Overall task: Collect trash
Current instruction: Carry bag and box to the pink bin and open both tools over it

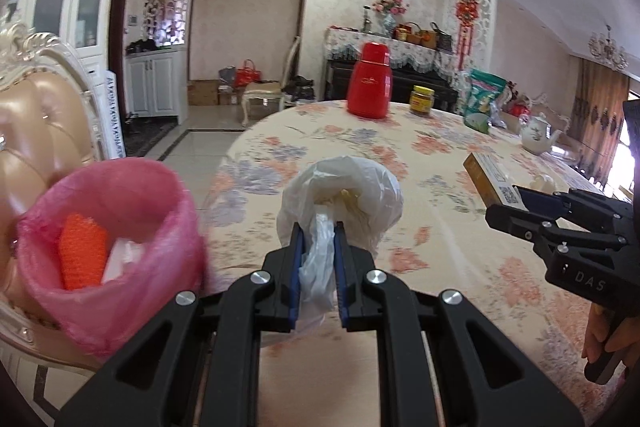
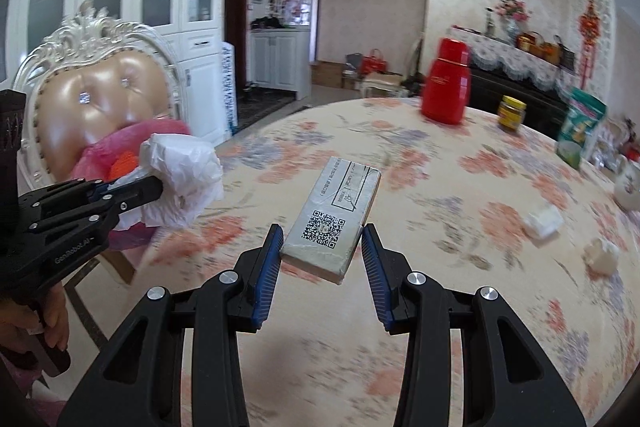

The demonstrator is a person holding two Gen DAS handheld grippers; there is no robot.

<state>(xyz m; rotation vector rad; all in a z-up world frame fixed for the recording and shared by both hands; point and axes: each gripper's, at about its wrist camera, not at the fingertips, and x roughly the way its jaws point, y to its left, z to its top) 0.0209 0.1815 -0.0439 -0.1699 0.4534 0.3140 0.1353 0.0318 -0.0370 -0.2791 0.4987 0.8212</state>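
My left gripper (image 1: pixel 318 227) is shut on a crumpled white plastic bag (image 1: pixel 344 197) and holds it above the table's left edge, just right of a pink-lined trash bin (image 1: pixel 116 227); the bag also shows in the right wrist view (image 2: pixel 180 183). The bin holds an orange item (image 1: pixel 82 251) and white scraps. My right gripper (image 2: pixel 322 233) is closed on the near end of a flat grey box with a QR code (image 2: pixel 334 211), held over the floral tablecloth (image 2: pixel 440 267). In the left wrist view the box (image 1: pixel 494 179) shows at the right gripper's tips.
Two white crumpled scraps (image 2: pixel 544 221) (image 2: pixel 602 255) lie at the table's right. A red thermos (image 1: pixel 369 81), a jar (image 1: pixel 422 101), a green bag (image 1: pixel 482 99) and a teapot (image 1: pixel 538 133) stand at the far side. An ornate chair (image 2: pixel 92 95) stands behind the bin.
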